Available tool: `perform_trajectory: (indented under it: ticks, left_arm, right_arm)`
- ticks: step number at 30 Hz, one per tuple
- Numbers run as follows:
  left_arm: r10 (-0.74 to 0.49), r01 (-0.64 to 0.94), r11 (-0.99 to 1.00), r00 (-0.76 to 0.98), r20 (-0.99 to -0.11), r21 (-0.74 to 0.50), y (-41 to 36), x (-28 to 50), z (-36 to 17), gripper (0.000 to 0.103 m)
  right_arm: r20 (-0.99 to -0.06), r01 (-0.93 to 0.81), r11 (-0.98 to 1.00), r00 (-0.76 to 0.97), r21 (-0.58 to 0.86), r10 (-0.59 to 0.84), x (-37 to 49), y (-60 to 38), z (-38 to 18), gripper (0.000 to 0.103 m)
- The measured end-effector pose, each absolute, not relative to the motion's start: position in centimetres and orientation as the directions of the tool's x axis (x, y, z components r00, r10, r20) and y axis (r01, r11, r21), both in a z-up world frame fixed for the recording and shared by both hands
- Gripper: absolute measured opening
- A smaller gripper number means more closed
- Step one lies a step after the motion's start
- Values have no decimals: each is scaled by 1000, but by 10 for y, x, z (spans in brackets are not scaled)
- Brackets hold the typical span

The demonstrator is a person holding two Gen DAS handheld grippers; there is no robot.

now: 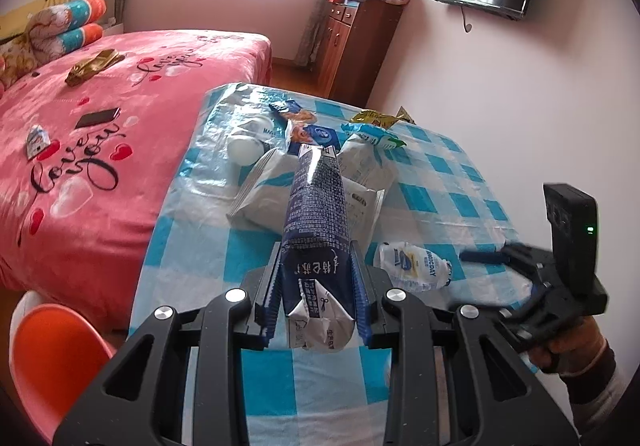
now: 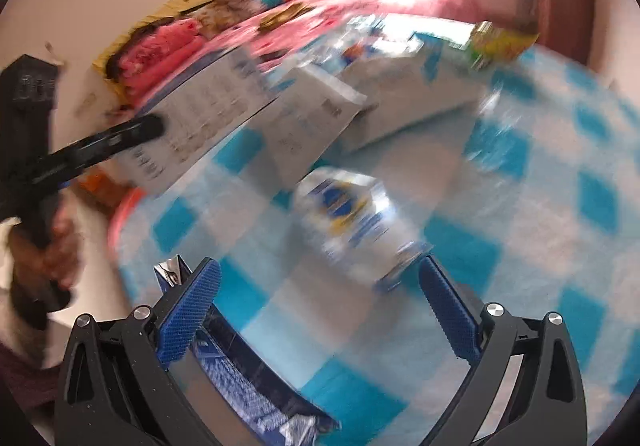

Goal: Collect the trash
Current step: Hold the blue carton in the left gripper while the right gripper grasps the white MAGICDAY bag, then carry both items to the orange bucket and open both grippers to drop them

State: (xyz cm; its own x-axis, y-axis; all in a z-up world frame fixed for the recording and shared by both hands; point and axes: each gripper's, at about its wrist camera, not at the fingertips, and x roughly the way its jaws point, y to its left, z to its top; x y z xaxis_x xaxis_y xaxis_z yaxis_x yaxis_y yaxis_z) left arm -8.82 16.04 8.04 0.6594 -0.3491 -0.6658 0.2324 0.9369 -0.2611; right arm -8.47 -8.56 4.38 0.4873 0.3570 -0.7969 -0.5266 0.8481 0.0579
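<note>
Blue wrapper (image 1: 316,217) clamped in left jaws | right jaws wide – crumpled pouch (image 2: 352,217) ahead | white packets (image 1: 268,185) behind

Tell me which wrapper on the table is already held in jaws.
The long dark blue wrapper, clamped in the left gripper. The white pouch, the yellow packet and the rest lie loose on the table.

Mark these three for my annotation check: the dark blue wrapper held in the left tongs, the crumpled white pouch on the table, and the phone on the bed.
dark blue wrapper (image 1: 316,197), left wrist view, middle of its printed side.
crumpled white pouch (image 1: 416,266), left wrist view, its label.
phone (image 1: 98,118), left wrist view, screen centre.
</note>
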Motion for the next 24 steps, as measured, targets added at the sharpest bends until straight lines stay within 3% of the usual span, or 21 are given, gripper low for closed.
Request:
perform_trajectory:
  ticks: [3, 11, 21, 24]
  left_arm:
    - [-346, 227, 938, 665, -662, -262, 163, -94, 81, 32]
    - [-338, 203, 940, 666, -665, -274, 171, -107, 78, 32]
    - [-338, 185, 938, 662, -669, -292, 181, -117, 70, 32]
    - [-342, 185, 937, 659, -670, -296, 183, -121, 68, 32]
  right_arm:
    - [-809, -534, 844, 513, -39, 287, -73, -82, 37, 98]
    - [-823, -573, 816, 499, -79, 271, -54, -74, 13, 96]
    - [-812, -553, 827, 527, -102, 252, -60, -78, 14, 58]
    - [-812, -534, 837, 536, -116, 230, -64, -76, 15, 58]
